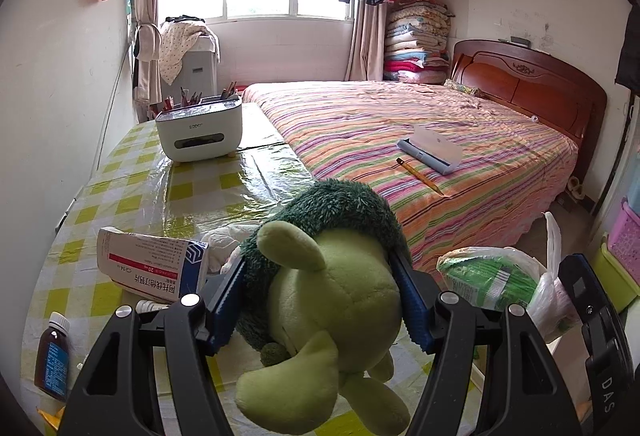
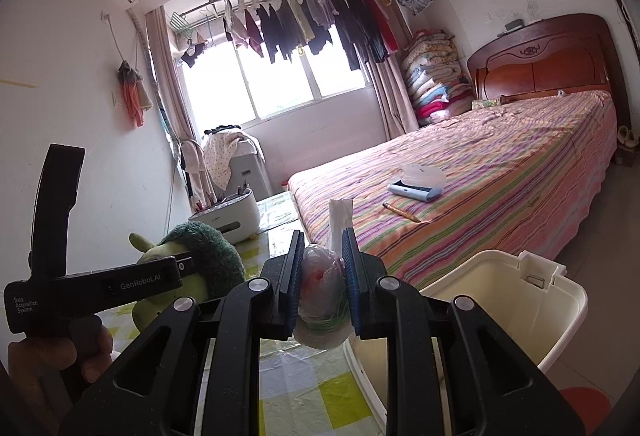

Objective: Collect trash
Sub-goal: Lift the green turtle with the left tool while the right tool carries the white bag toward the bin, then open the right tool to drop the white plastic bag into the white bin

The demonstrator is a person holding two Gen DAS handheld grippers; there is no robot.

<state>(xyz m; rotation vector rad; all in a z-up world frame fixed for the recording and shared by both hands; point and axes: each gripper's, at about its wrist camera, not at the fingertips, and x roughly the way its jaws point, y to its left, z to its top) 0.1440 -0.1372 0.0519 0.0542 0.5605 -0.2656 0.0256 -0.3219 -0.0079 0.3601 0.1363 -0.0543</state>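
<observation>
My left gripper (image 1: 320,300) is shut on a green plush turtle (image 1: 332,296) and holds it above the checked table (image 1: 132,191); the turtle also shows in the right wrist view (image 2: 204,268). My right gripper (image 2: 323,276) is shut on a clear plastic bag of trash (image 2: 322,288), held over the table's edge beside an open cream bin (image 2: 500,304). The same bag, with a green wrapper inside, shows in the left wrist view (image 1: 496,276). A medicine box (image 1: 152,264), a crumpled tissue (image 1: 224,240) and a brown bottle (image 1: 52,356) lie on the table.
A white organiser with pens (image 1: 200,127) stands at the table's far end. The striped bed (image 1: 420,139) beside the table carries a pencil case (image 1: 432,147) and a pencil (image 1: 418,173). Pink and green baskets (image 1: 624,248) stand at the right.
</observation>
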